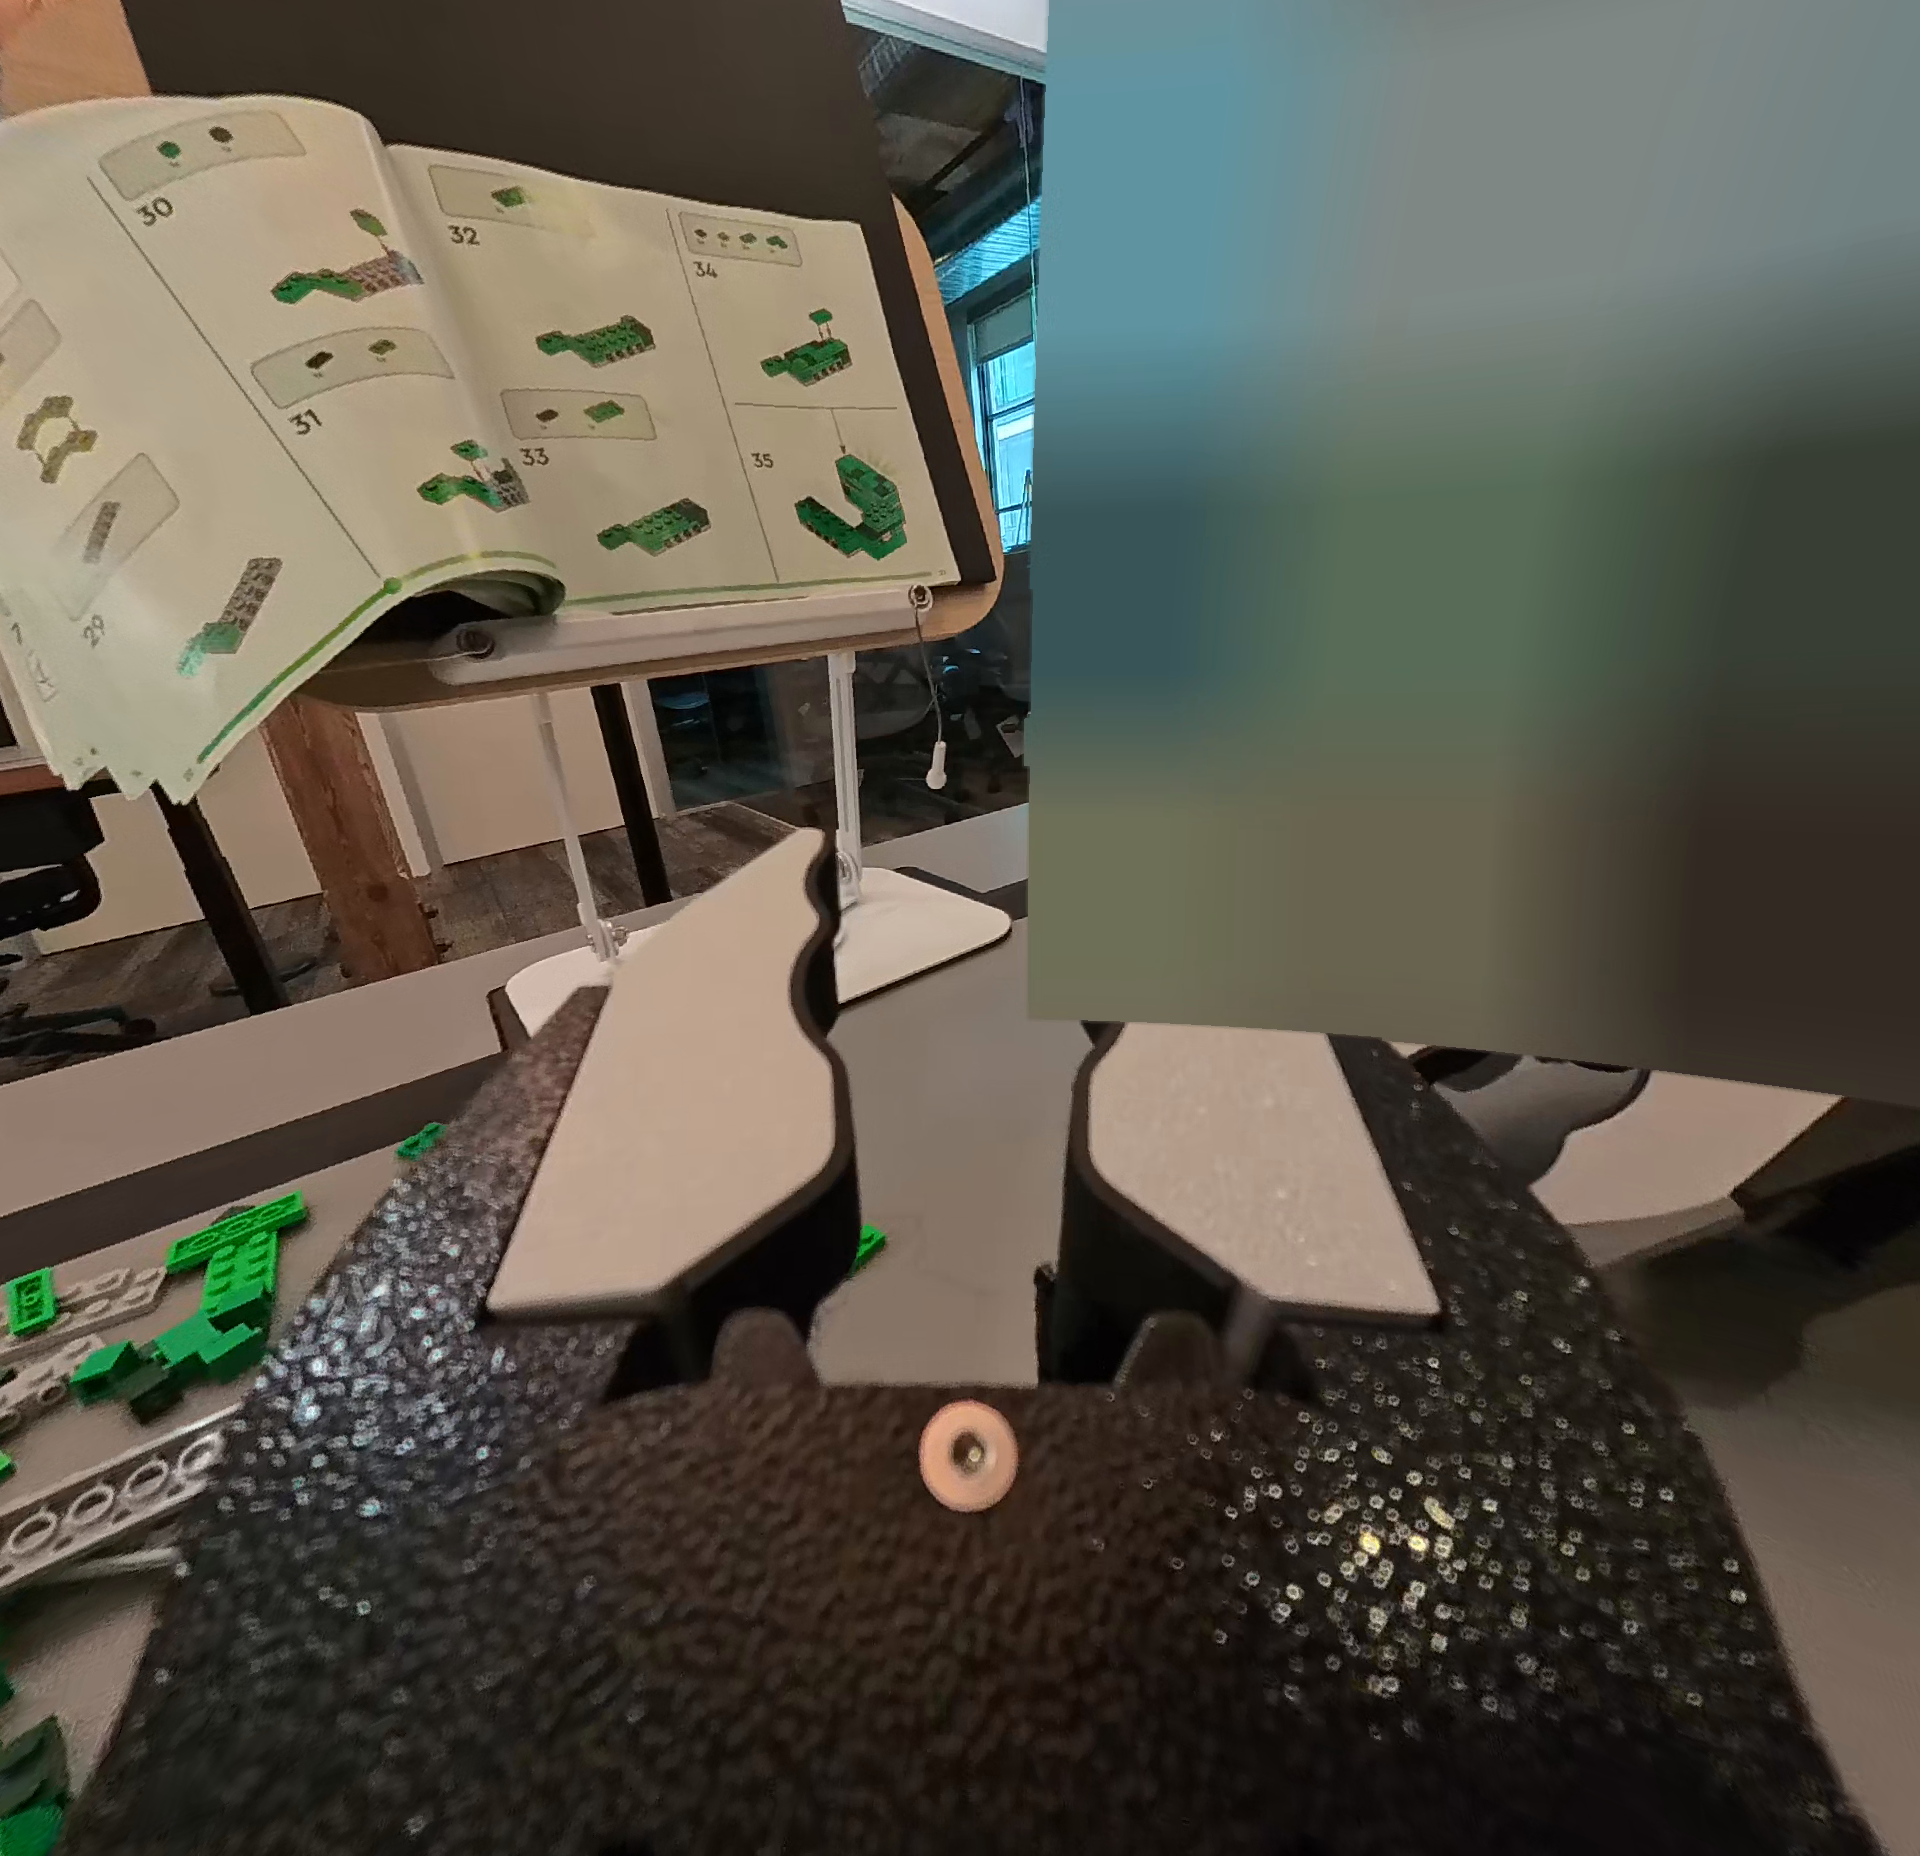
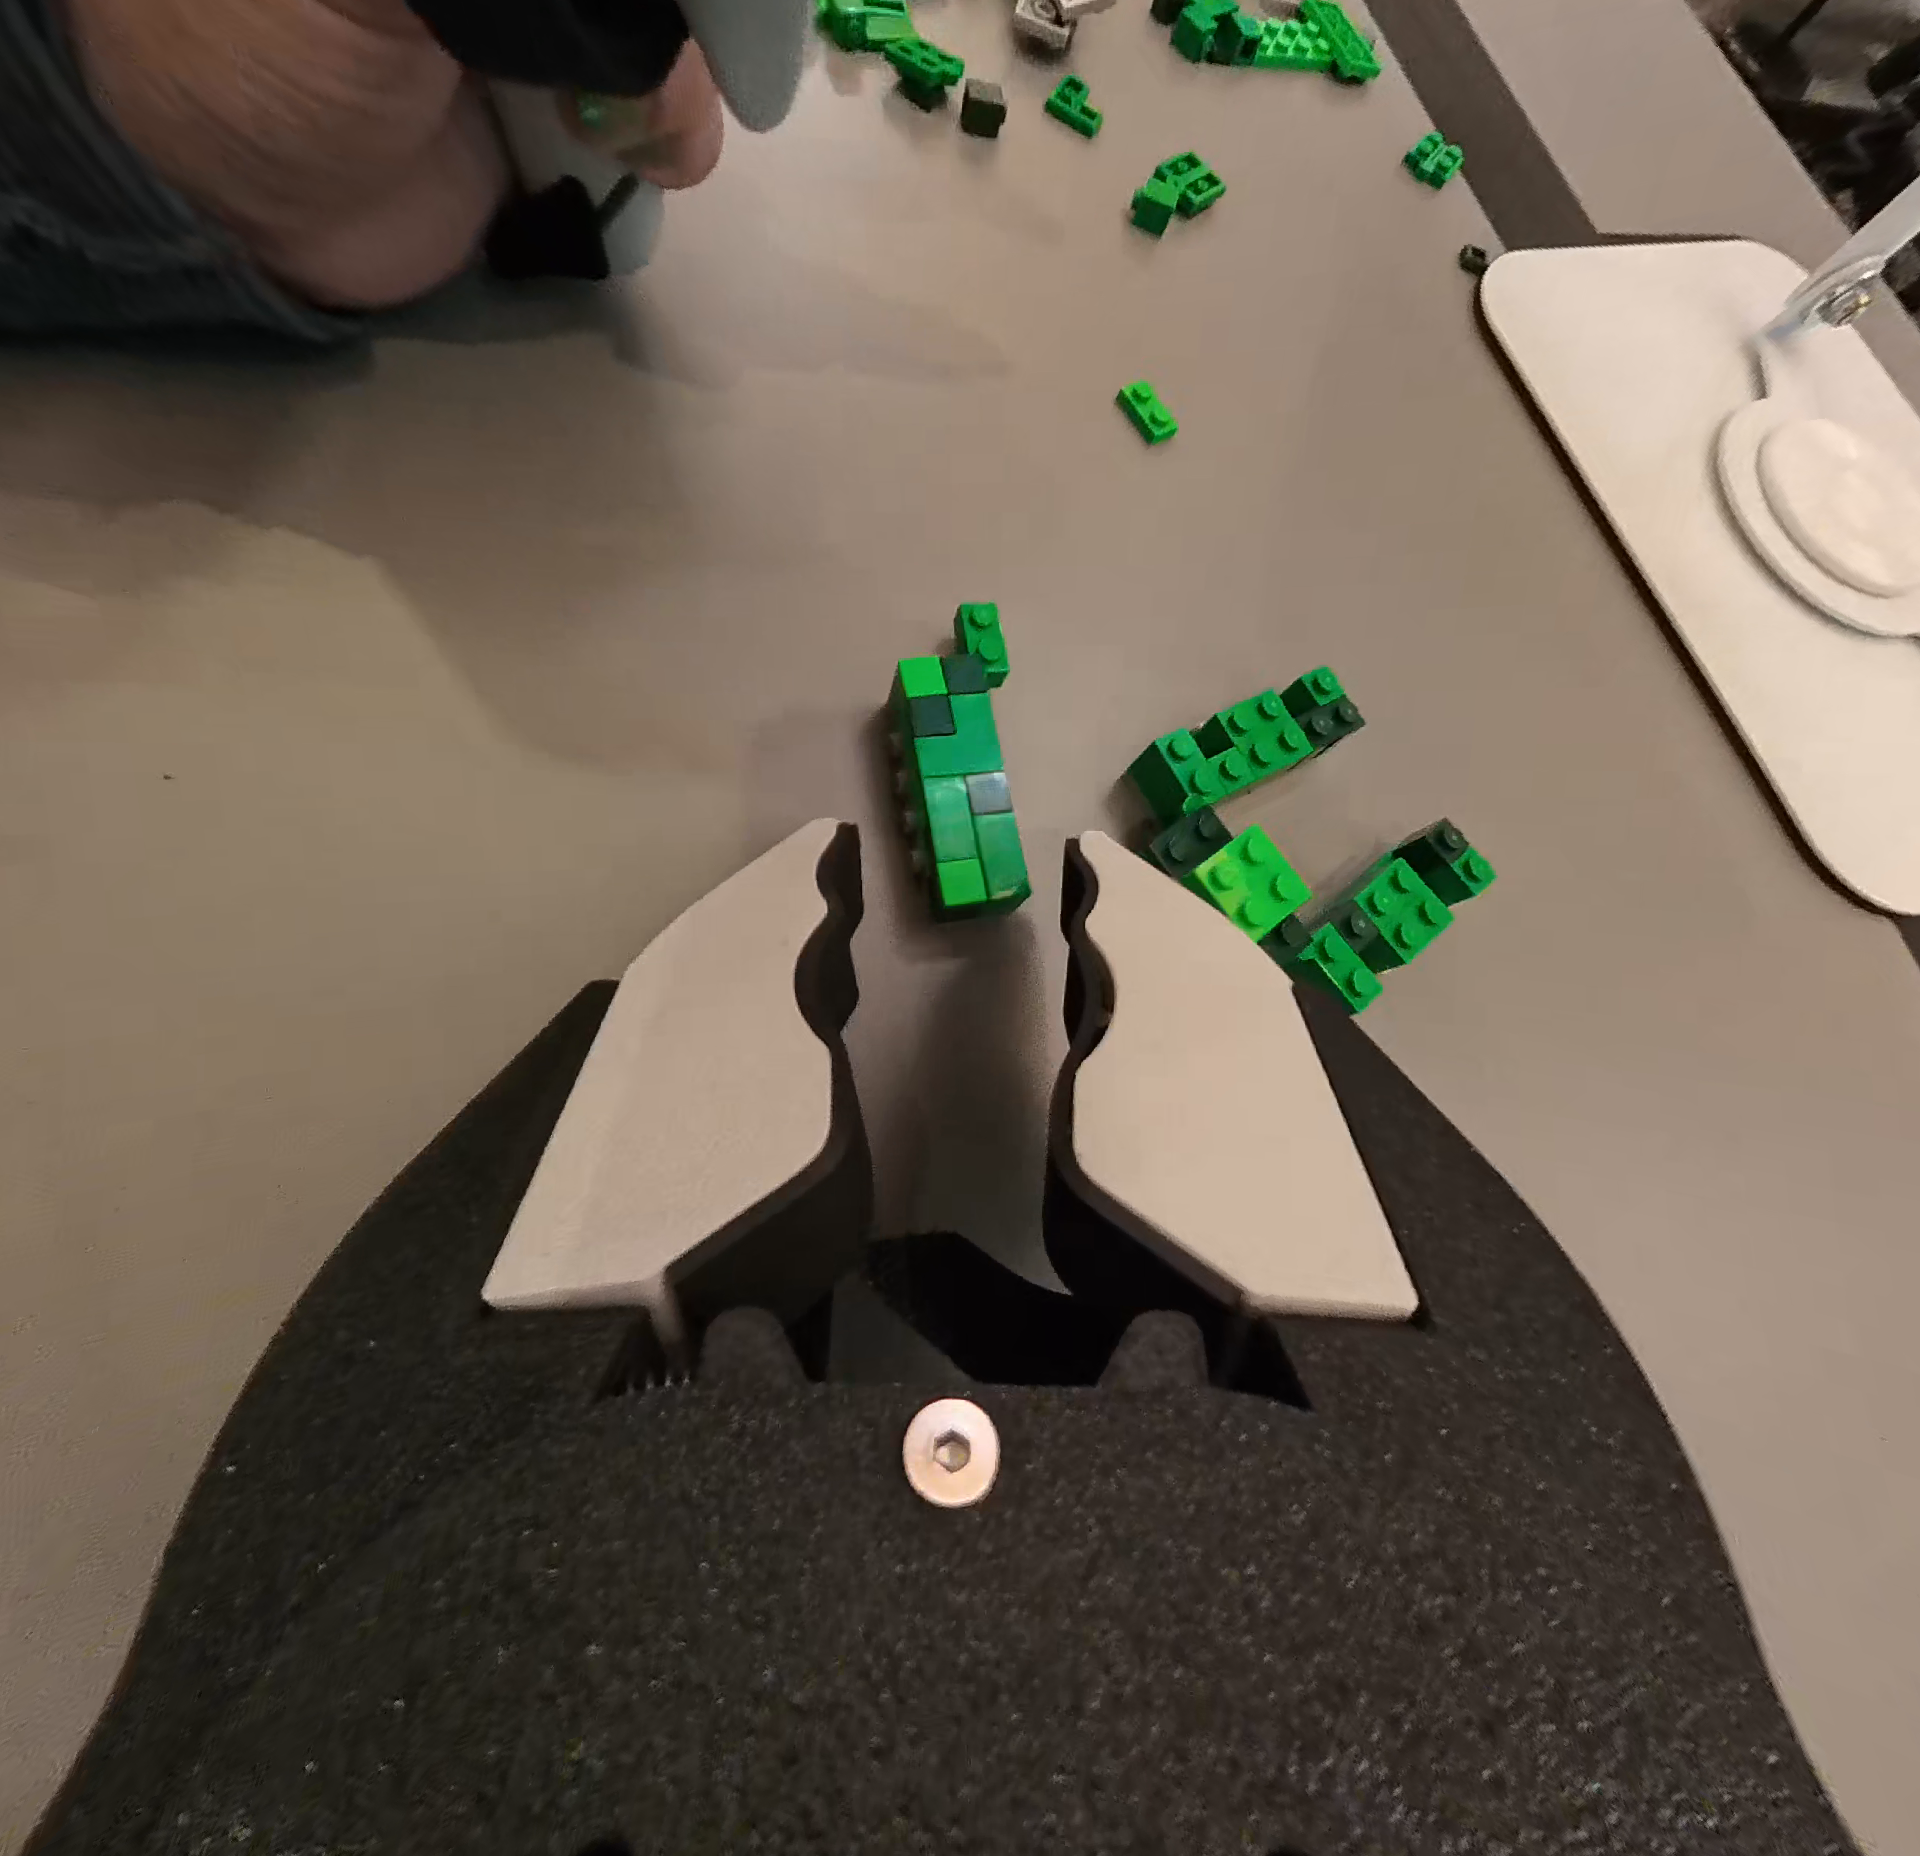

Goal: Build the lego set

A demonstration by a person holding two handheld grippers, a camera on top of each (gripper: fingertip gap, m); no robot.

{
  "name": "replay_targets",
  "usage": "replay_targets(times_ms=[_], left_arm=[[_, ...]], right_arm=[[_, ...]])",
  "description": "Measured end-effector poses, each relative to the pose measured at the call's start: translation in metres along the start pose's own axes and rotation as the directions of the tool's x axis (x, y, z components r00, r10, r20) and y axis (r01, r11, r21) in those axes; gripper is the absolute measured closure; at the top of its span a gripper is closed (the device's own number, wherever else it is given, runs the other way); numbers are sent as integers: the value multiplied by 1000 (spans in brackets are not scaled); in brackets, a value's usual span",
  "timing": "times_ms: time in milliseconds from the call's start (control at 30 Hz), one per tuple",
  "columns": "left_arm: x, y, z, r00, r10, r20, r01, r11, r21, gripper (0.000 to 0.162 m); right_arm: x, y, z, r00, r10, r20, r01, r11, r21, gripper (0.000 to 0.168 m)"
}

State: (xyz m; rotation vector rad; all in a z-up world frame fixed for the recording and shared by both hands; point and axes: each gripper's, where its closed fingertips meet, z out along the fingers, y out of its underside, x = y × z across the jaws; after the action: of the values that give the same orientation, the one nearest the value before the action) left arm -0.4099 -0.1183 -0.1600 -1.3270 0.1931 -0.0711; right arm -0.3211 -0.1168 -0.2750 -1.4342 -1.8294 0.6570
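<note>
Right gripper (image 2: pixel 961 856), fingers spread and empty, hovers over a green block (image 2: pixel 961 798) lying at frame centre on the grey table (image 2: pixel 520 663). A C-shaped green build (image 2: pixel 1309 830) sits just right of it. Loose bricks (image 2: pixel 1091 30) lie along the top. Left gripper (image 1: pixel 951 1058), also spread and empty, faces a manual (image 1: pixel 457 352) at upper left.

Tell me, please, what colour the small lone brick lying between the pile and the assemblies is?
Bright green; the lone brick shows best in the right wrist view.

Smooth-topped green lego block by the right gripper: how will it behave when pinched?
The smooth-topped green lego block is probably rigid and light. Its tiled faces may slip in the open right gripper; the small brick at its far end might snap off.
</note>
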Motion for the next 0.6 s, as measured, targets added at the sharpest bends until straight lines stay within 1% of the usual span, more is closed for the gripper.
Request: replay_targets(times_ms=[33,133,233,333,500,600], left_arm=[[0,0,0,1000,-3,-2,3,1000,1,119],[0,0,0,1000,-4,-3,4,1000,2,118],[0,0,0,1000,-6,-5,6,1000,3,118],[1,0,0,1000,-1,-7,1,1000,0,118],[2,1,1,1000,4,-13,-4,1000,-5,118],[5,3,2,1000,12,-22,-13,1000,-13,118]], right_arm=[[1,0,1,1000,10,7,-10,1000,-3,134],[3,2,3,1000,18,12,-18,1000,-17,149],[4,3,0,1000,18,16,-18,1000,-19,150],[3,-1,-10,999,8,32,-9,1000,18,151],[13,-3,-43,1000,17,12,-18,997,73,152],[28,0,-62,998,46,-40,-42,993,114,152]])
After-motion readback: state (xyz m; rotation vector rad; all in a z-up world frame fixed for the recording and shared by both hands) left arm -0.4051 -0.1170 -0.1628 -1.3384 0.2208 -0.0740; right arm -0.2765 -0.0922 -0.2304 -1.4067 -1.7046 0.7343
